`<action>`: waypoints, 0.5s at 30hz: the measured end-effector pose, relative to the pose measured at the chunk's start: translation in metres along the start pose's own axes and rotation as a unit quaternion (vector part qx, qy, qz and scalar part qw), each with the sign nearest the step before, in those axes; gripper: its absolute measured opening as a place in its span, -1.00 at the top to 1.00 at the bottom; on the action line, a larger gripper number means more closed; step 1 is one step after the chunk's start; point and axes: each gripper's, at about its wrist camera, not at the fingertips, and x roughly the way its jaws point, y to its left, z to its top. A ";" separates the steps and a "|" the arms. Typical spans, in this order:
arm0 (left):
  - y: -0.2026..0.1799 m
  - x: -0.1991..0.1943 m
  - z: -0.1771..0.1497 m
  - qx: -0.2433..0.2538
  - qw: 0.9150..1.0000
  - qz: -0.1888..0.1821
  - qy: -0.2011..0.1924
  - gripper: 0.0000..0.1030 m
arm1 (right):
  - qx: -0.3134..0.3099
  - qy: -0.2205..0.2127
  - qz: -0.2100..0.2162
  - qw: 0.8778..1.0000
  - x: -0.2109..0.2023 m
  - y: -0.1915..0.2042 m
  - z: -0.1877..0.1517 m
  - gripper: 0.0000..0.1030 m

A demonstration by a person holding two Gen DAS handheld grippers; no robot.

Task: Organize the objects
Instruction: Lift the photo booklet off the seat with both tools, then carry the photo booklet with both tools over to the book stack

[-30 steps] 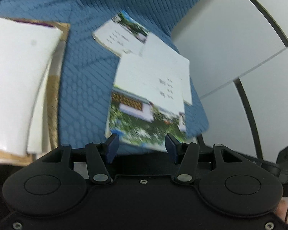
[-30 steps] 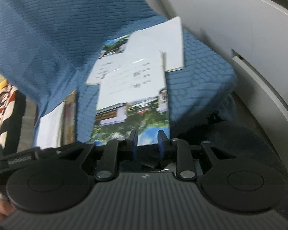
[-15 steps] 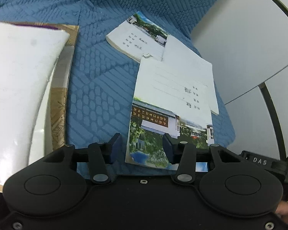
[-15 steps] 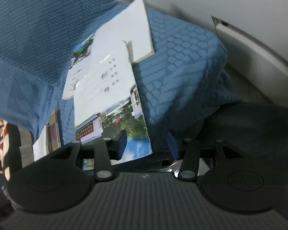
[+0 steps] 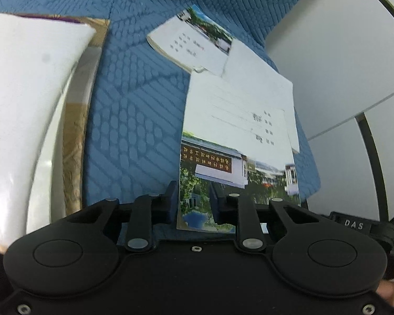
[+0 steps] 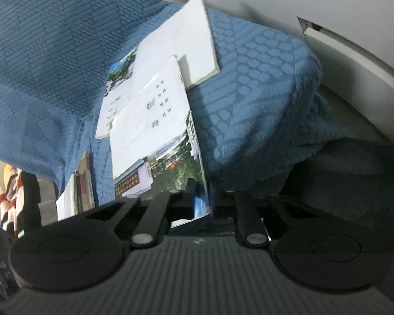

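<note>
Though glossy, flat booklet w/ quilted cloth

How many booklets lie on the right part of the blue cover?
3: the nearest booklet at both grippers, a plain white one under it, a third farthest. More may be hidden beneath.

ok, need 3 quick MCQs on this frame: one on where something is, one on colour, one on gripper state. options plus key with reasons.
1. Where does the photo-cover booklet lie?
A. on the blue textured cover
B. on a wooden floor
C. inside a box

2. What colour is the textured cover?
A. red
B. blue
C. green

3. How does the right gripper stand?
A. wide open, away from the booklets
B. out of view
C. shut on the booklet's near edge

Key: 1 A, the cover shows all around the booklet; 2 B, blue in both views; 3 C, its jaws have just been closing and pinch the booklet's corner.
</note>
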 end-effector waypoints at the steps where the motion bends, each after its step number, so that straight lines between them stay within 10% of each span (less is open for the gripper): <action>1: -0.002 0.000 -0.004 0.001 1.000 -0.001 0.003 0.57 | -0.005 0.001 0.001 1.000 -0.002 0.001 -0.001 0.81; 15: -0.008 -0.007 -0.049 0.010 0.999 -0.027 0.045 0.59 | 0.003 -0.009 0.017 1.000 -0.039 -0.016 -0.021 0.90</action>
